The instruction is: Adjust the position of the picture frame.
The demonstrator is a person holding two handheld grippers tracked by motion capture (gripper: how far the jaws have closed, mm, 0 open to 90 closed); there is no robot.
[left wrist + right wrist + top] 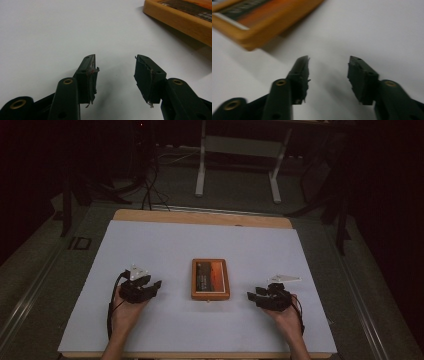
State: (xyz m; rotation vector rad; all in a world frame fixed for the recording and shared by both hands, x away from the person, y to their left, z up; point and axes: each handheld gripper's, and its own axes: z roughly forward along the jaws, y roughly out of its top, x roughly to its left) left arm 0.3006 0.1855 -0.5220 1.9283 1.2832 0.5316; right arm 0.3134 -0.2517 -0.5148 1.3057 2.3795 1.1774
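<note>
Flanking 1 wooden box on the white sheet, 2 claws gape wide, empty.

A dim lab or recording room is suggested: a wooden bench is covered with a white sheet, cables are strewn over grey carpet, and a white-legged desk frame is seen behind.

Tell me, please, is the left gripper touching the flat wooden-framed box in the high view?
No, the left gripper rests on the white table cover, with bare surface between it and the wooden-framed box.
</note>
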